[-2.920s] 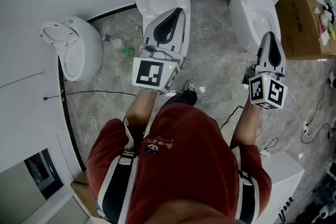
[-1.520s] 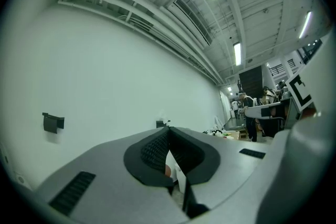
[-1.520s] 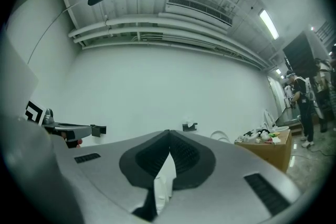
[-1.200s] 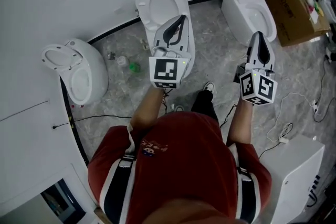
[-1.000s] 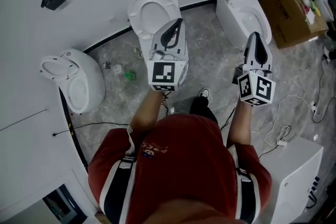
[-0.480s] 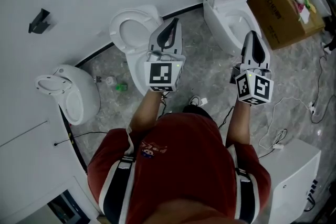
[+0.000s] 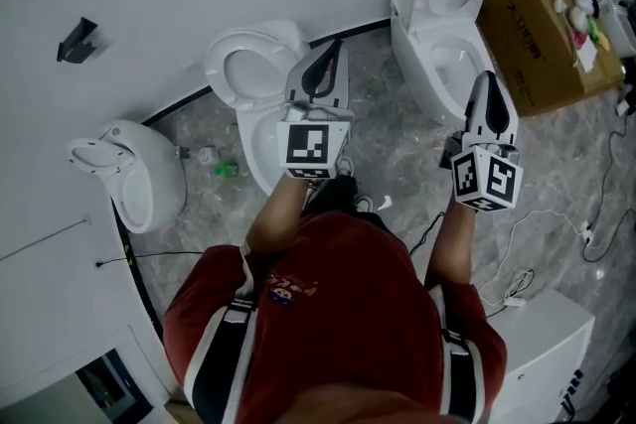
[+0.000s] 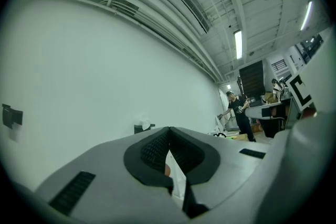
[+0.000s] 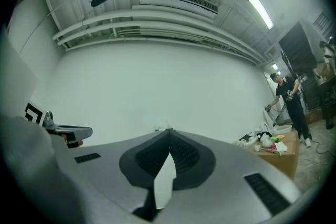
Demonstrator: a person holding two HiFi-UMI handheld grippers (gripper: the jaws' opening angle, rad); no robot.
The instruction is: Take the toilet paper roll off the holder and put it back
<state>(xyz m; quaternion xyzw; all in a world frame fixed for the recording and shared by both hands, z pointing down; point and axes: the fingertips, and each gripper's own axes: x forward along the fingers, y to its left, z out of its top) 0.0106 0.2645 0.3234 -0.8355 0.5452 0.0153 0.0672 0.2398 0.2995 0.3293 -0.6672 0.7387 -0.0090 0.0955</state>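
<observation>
In the left gripper view a small dark wall holder (image 8: 143, 126) with something white on top, apparently the paper roll, shows just left of my jaw tips, far off on the white wall. The right gripper view shows the same small fitting (image 9: 164, 126) right above its tips. My left gripper (image 7: 333, 45) is held out level over the middle toilet (image 7: 253, 74), its jaws shut with nothing between them (image 8: 169, 128). To its right my right gripper (image 7: 487, 76) also points at the wall, shut and empty (image 9: 169, 131). Another black bracket (image 7: 76, 39) hangs on the wall at far left.
A second toilet (image 7: 447, 5) stands at the right, with a cardboard box (image 7: 542, 25) of odds and ends beside it. A white wall-hung bowl (image 7: 129, 174) sits at left. Cables (image 7: 556, 213) lie on the stone floor, near a white cabinet (image 7: 537, 353). A person in black (image 9: 291, 105) stands far off.
Both grippers have travelled sideways along the wall together, still shut and level. The toilets and the black bracket have shifted left in the head view, and the person's feet have stepped.
</observation>
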